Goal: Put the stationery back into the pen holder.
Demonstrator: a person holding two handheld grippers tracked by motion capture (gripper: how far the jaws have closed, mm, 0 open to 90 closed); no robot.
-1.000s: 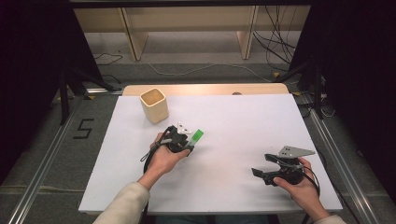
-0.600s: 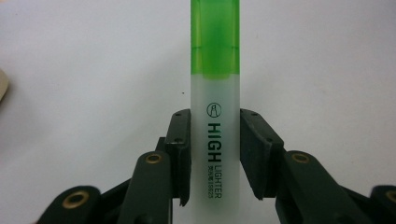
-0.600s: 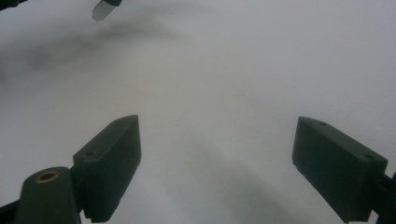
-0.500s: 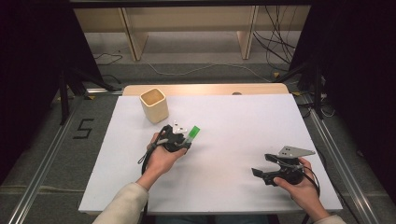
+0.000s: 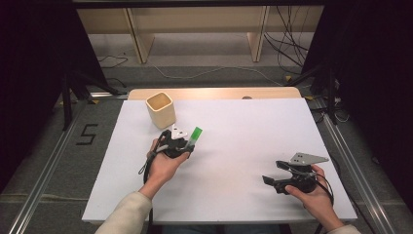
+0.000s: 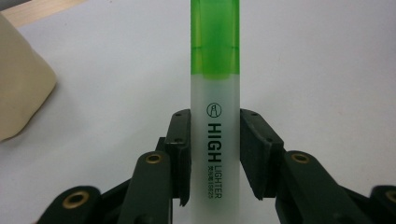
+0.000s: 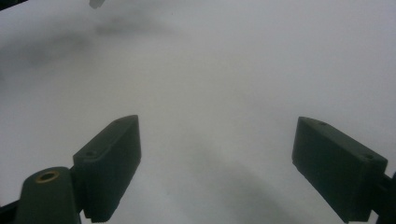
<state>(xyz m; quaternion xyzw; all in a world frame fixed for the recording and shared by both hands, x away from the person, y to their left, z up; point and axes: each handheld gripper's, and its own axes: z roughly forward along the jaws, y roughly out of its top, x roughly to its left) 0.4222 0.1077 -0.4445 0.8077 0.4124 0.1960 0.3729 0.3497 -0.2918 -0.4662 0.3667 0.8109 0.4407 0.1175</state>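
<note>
The left gripper (image 5: pixel 187 142) clamps a green-capped translucent plastic highlighter (image 6: pixel 215 93) just beside the square beige cup (image 5: pixel 161 109); the right gripper (image 5: pixel 272 180) (well apart) gapes, holding nothing.

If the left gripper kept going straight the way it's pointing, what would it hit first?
Probably nothing: the left gripper, shut on the highlighter, aims past the cup, which sits off to its left. Ahead lies bare table, though depth is hard to judge.

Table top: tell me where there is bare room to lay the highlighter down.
The widest bare patch on the table lies between the left gripper holding the highlighter and the right gripper. The far right corner is bare too. It is crowded only at the far left, around the cup.
</note>
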